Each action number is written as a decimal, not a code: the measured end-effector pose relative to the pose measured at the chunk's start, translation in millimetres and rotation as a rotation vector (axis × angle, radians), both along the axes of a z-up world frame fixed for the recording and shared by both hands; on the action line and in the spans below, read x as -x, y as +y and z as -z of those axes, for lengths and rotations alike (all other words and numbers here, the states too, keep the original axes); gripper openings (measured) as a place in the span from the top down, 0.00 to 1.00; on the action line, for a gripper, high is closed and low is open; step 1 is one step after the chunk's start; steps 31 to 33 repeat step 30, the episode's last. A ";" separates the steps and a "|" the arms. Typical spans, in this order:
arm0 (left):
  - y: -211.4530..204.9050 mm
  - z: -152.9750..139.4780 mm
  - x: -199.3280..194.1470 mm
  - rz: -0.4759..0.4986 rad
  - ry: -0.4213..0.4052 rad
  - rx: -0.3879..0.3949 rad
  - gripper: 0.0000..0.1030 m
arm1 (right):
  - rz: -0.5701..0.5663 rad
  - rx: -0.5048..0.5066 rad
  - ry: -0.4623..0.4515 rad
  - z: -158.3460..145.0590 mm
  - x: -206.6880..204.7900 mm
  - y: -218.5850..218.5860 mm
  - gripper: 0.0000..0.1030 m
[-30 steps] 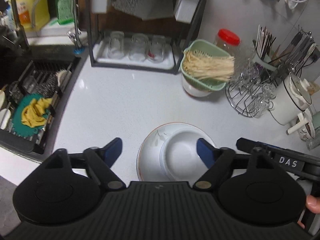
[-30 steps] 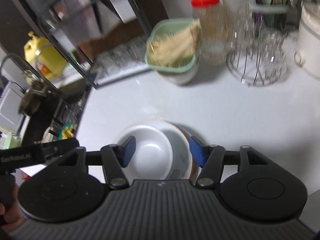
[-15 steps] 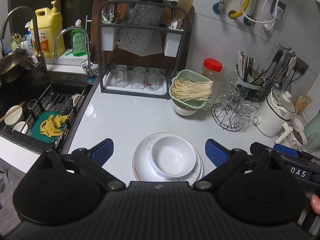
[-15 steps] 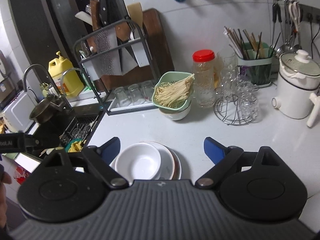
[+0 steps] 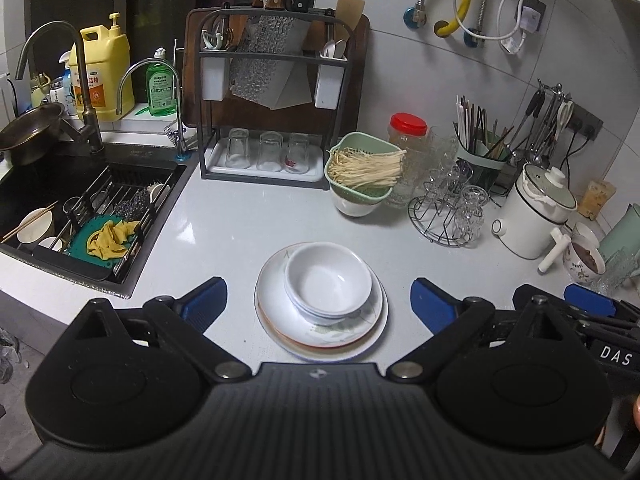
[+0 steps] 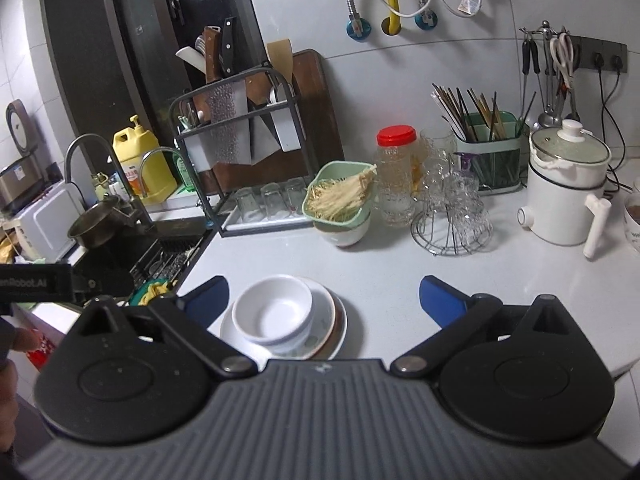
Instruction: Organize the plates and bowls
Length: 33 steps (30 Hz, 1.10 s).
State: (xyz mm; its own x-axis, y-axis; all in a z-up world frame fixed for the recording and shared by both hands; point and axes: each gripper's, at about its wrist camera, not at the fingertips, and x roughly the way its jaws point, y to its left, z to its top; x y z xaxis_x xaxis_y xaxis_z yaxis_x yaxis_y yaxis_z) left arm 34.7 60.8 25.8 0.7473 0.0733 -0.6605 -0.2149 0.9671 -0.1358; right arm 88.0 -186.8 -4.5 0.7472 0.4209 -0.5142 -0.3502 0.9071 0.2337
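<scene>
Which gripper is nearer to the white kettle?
Right. The right gripper is beside the white kettle's side of the counter; the left gripper is farther toward the sink.

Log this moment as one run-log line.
left gripper: open, empty | right gripper: open, empty | bowls: stacked on plates | countertop

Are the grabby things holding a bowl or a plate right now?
No, nothing is held. The left gripper and the right gripper are both wide open, away from the white bowls stacked on the plates.
</scene>
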 end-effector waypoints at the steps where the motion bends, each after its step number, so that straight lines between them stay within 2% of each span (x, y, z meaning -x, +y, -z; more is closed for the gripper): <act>1: -1.2 1.2 3.1 0.001 0.005 0.002 0.03 | 0.004 0.000 0.001 0.2 4.3 -1.9 0.00; 17: -12.9 19.6 43.9 0.009 0.034 -0.028 0.03 | 0.006 0.022 0.004 18.1 49.5 -6.8 0.00; 24: -12.4 31.5 47.9 0.006 0.054 -0.037 0.03 | 0.019 0.023 0.014 27.5 56.2 -9.4 0.00; 33: -12.4 32.3 52.8 0.011 0.054 -0.037 0.03 | 0.017 0.023 0.014 28.0 59.1 -8.3 0.00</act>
